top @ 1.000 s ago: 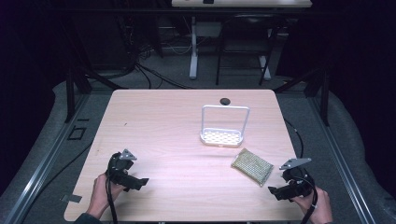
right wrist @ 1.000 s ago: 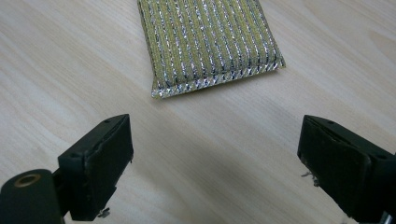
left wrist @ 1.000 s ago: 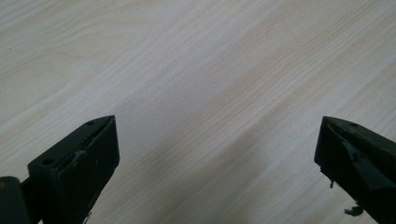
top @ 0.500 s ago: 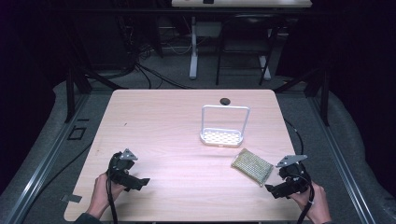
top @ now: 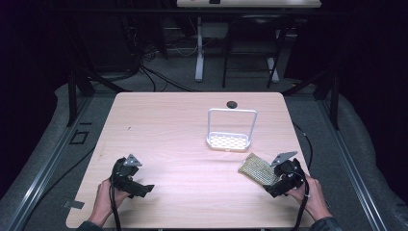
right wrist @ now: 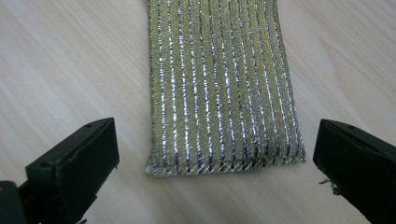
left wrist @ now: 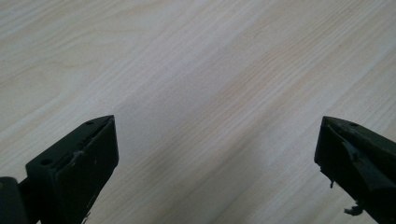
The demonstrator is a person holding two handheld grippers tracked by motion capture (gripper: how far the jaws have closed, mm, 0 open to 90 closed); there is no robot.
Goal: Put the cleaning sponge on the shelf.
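Pale wood-grain table (top: 192, 144), laminate look, rounded corners, matte with fine streaky grain up close in both gripper views.

Near the right front edge: a flat rectangular scouring sponge (top: 257, 168), olive-yellow knit with silvery metallic threads running in straight ribs along its length, soft-looking, slightly puffy edges. Lying flat on the table, angled a bit. In the right gripper view (right wrist: 222, 84) sitting square in front of the fingers, its near short edge between them but touching neither.

Right gripper (top: 278, 182) held low by the right hand (top: 312, 195), tilted down toward the sponge from the near-right side, grey three-cornered plate on top, cable trailing back past the wrist. Fingers spread wide, just been opening, nothing pinched; the sponge end sits in the gap with bare table on both sides.

Left gripper (top: 137, 185) gripped by the left hand (top: 103, 202) near the front left corner, well apart from everything else, pointing roughly across the table. Fingers spread wide there too, blocky black tips with plain wood between them in the left gripper view.

Farther back, right of centre: a small white wire sponge holder (top: 230, 139), perforated tray base with a tall rectangular hoop handle standing upright. Behind it, near the far edge, a small black round knob-like thing (top: 232, 104), too small to identify.

No readable writing or logos anywhere.
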